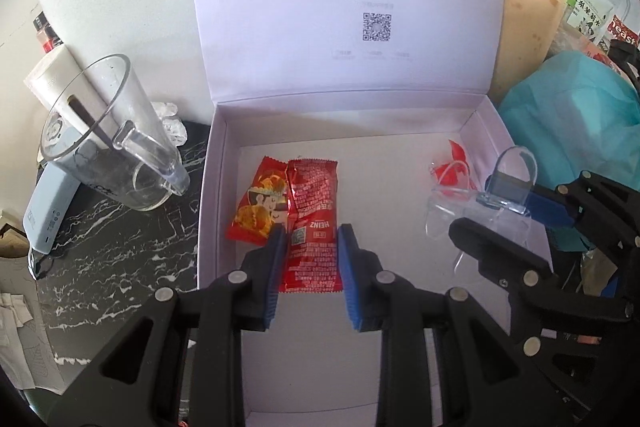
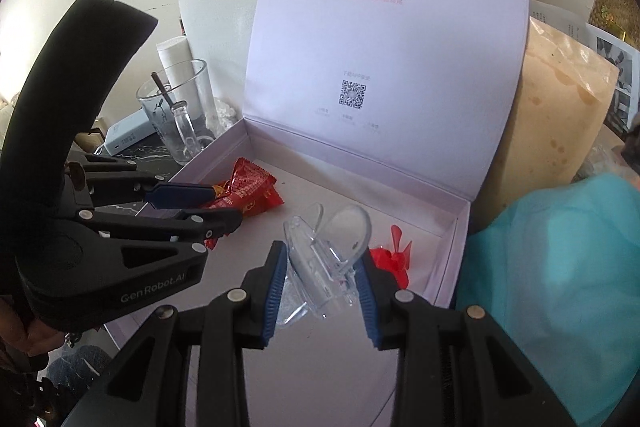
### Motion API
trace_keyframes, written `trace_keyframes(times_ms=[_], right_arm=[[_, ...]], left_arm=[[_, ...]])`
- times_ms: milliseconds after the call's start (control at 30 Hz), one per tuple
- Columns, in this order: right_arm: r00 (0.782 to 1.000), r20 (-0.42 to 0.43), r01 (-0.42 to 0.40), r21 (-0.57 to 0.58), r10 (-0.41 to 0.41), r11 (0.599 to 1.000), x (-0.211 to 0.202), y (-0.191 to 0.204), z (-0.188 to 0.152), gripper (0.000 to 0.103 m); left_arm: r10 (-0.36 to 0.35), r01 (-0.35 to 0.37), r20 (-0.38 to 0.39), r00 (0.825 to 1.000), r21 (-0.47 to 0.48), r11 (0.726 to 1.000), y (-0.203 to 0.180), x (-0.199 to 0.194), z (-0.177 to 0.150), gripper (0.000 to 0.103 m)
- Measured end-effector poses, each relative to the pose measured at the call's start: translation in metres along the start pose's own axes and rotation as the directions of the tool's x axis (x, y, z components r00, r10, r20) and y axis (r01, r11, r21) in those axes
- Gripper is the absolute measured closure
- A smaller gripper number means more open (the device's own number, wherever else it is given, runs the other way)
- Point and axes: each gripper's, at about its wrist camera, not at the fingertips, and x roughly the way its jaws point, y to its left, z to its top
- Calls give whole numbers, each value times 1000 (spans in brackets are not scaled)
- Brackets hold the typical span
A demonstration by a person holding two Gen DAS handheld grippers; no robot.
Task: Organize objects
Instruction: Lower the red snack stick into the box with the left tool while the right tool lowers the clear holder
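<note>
A white gift box [image 1: 218, 187] [image 2: 452, 251] lies with its lid standing up at the back. My left gripper [image 1: 312, 231] [image 2: 222, 205] is shut on a red Heinz ketchup packet [image 1: 314, 211], held over the left half of the box. A red and yellow snack packet [image 1: 256, 211] [image 2: 250, 187] sits just left of it; whether the left pad touches it I cannot tell. Over the right half, my right gripper [image 2: 322, 259] [image 1: 500, 215] is shut on a clear plastic holder [image 2: 320, 243] [image 1: 512, 171]. A small red plastic propeller [image 2: 394, 255] [image 1: 454, 167] lies on the box floor by the right wall.
Left of the box, a glass mug [image 1: 120, 147] holding a stick stands on the black marble counter [image 1: 120, 247], beside a pale blue power bank [image 1: 48, 211]. A teal cloth [image 1: 568, 131] and a brown paper bag [image 1: 528, 19] crowd the right side.
</note>
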Motion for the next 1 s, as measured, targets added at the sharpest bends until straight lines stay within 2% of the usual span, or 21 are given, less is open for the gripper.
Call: trace_keyframes(times_ms=[267, 567, 1000], right_arm=[[999, -18, 28, 20, -27, 999, 20, -10, 10, 69], [997, -37, 64, 19, -64, 998, 36, -14, 12, 69], [994, -47, 101, 24, -99, 995, 32, -8, 10, 69]], left_arm=[[33, -33, 2, 999, 49, 998, -2, 16, 22, 78], [30, -28, -30, 999, 69, 997, -2, 39, 32, 78], [71, -70, -3, 998, 103, 992, -11, 37, 35, 76]])
